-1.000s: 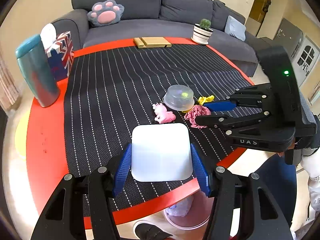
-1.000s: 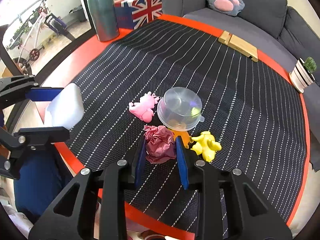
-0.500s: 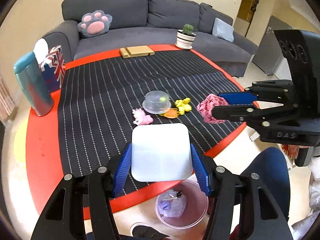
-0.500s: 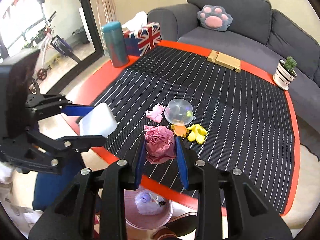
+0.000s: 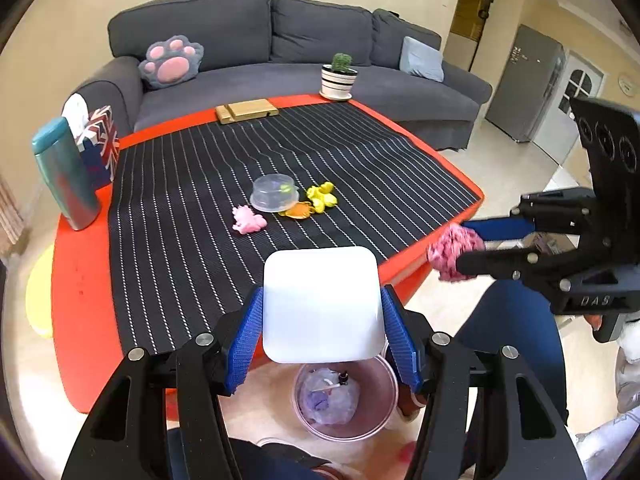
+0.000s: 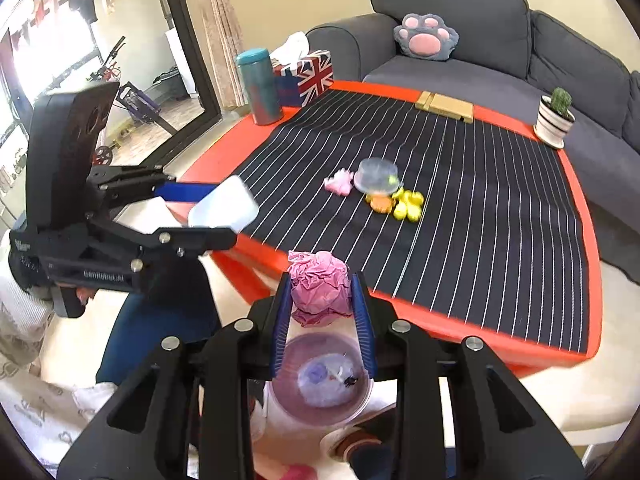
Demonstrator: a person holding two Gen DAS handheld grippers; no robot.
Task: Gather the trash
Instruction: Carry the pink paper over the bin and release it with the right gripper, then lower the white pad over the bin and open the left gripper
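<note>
My left gripper (image 5: 322, 316) is shut on a white square plastic container (image 5: 321, 304), held in the air over the near edge of the red table (image 5: 80, 280); in the right wrist view the container (image 6: 224, 208) shows at the left. My right gripper (image 6: 322, 300) is shut on a crumpled pink paper ball (image 6: 320, 286), also seen at the right of the left wrist view as the ball (image 5: 452, 250). Both hang above a pink translucent trash bin (image 5: 346, 398) on the floor, with the bin (image 6: 320, 380) holding some waste.
On the striped black mat (image 5: 240, 152) lie a clear lid (image 5: 274, 198), a pink toy (image 5: 248, 220), a yellow toy (image 5: 322, 196) and an orange piece (image 5: 298, 211). A teal bottle (image 5: 64, 172), flag tissue box (image 5: 98, 146), wooden stand (image 5: 246, 111) and potted cactus (image 5: 339, 78) line the table's edges. A person's blue-clad leg (image 5: 516, 328) is beside the bin.
Both grippers pulled back from the mat and rose, carrying the white container and the pink paper ball off the table to above the trash bin.
</note>
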